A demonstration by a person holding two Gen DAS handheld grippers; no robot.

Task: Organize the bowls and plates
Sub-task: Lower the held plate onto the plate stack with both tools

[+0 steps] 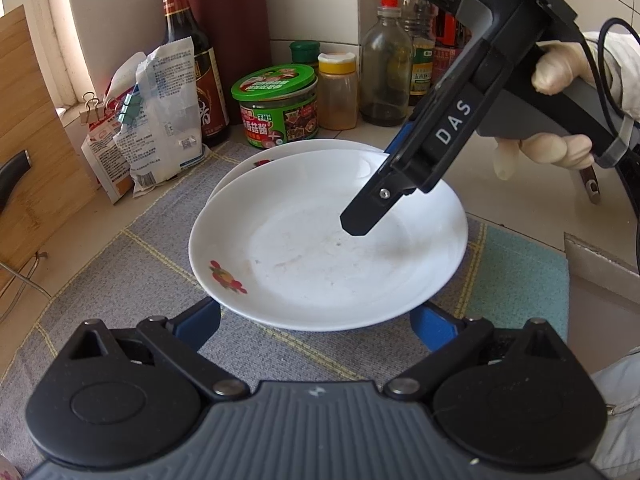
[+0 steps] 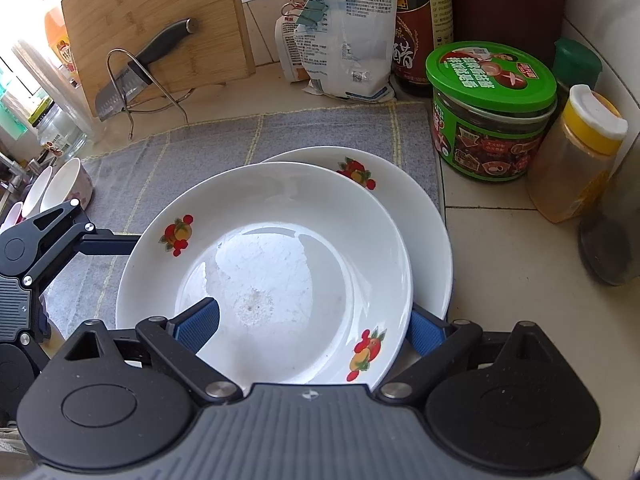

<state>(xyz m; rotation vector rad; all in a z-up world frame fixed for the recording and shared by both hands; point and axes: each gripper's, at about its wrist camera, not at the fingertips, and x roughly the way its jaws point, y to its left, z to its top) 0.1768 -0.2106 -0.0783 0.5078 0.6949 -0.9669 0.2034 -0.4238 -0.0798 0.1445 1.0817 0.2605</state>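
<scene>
Two white plates with fruit prints lie on a grey mat [image 1: 120,280]. The upper plate [image 1: 320,248] [image 2: 280,248] overlaps the lower plate [image 1: 288,150] [image 2: 400,208]. My left gripper [image 1: 316,320] is open, and its blue fingertips are hidden under the upper plate's near rim. My right gripper [image 2: 312,332] [image 1: 372,192] is open and straddles the far rim. One of its pads [image 2: 200,326] hovers over the plate's inside. The other pad [image 2: 424,332] sits below that rim, over the lower plate. A gloved hand [image 1: 560,68] holds it.
A green-lidded jar [image 2: 492,112], a yellow-capped spice jar [image 2: 572,156], bottles and clipped bags [image 2: 344,40] crowd the wall side. A cutting board [image 2: 160,28] with a knife [image 2: 132,76] on a wire rack stands at the back left. Bowls [image 2: 60,188] lean at the mat's left edge.
</scene>
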